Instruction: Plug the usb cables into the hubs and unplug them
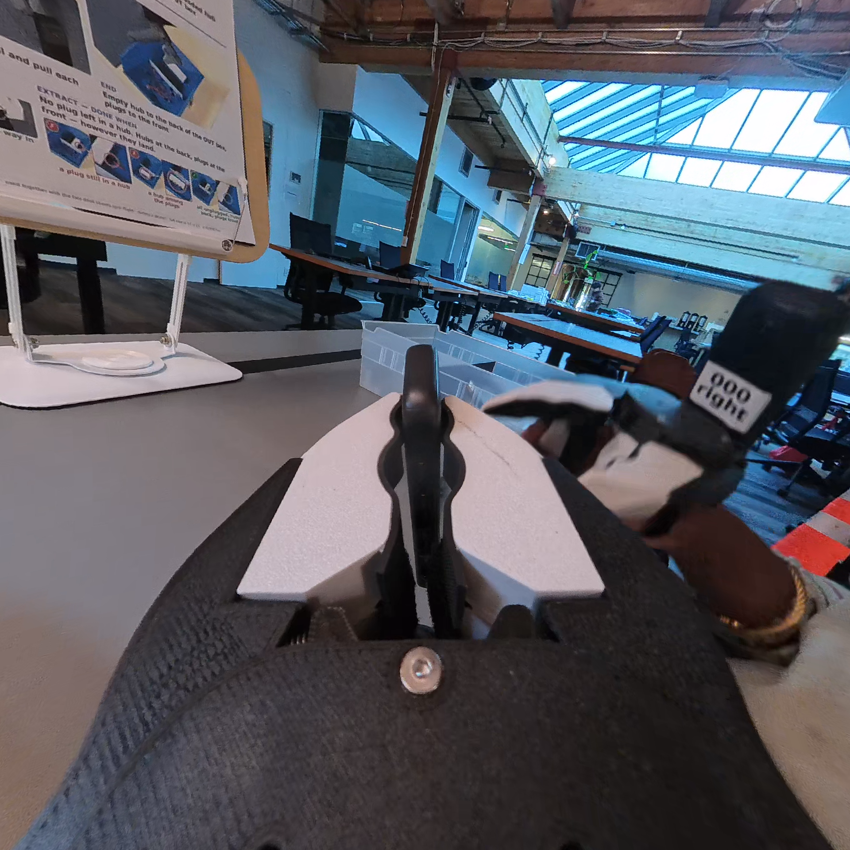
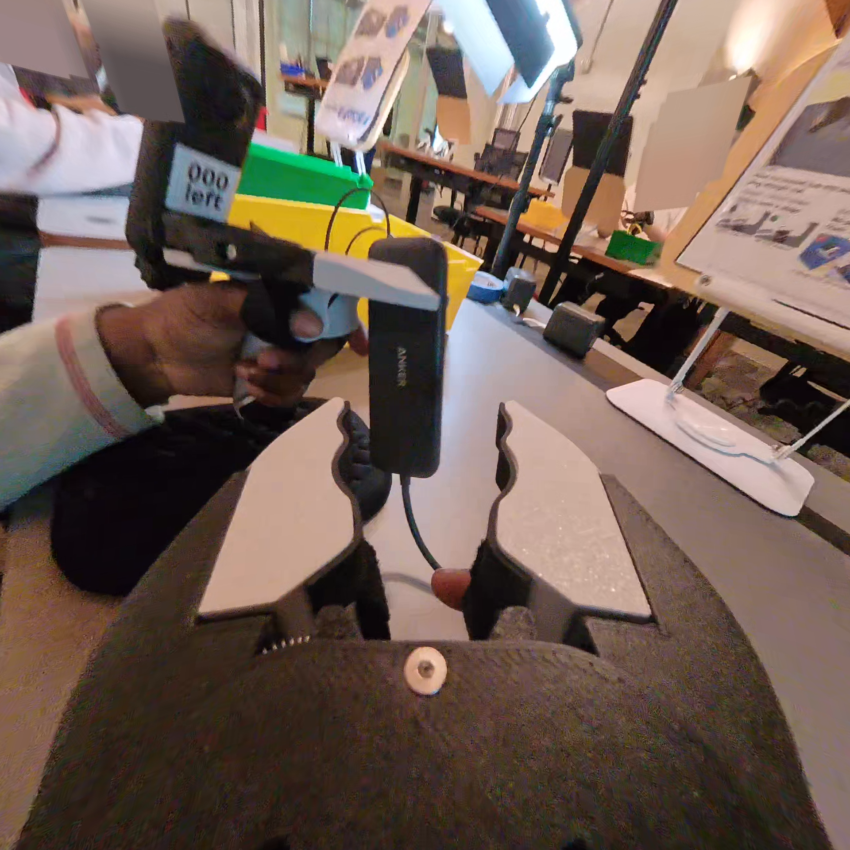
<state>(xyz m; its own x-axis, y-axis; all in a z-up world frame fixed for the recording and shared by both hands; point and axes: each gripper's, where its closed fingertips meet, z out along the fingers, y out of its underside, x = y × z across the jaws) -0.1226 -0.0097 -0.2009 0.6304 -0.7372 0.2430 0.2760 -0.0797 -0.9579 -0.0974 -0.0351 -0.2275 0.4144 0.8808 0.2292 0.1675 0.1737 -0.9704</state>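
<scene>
A black USB hub [image 2: 404,358] hangs upright in the air with its black cable [image 2: 416,519] trailing down from its lower end. My left gripper [image 2: 414,287] is shut on the hub's upper part. In the left wrist view the hub [image 1: 421,381] shows edge-on between that gripper's [image 1: 421,404] white fingers. My right gripper [image 2: 423,409] is open, with its fingers on either side of the hub's lower end and not touching it. It also shows in the left wrist view [image 1: 565,427], to the right. No separate USB plug is visible.
A yellow bin [image 2: 294,221] and a green bin [image 2: 299,175] stand behind the left gripper. A clear plastic bin [image 1: 460,368] sits on the grey table [image 1: 115,483]. An instruction sheet on a white stand [image 1: 119,368] stands nearby. A blue tape roll [image 2: 485,285] and black cubes [image 2: 572,329] lie farther back.
</scene>
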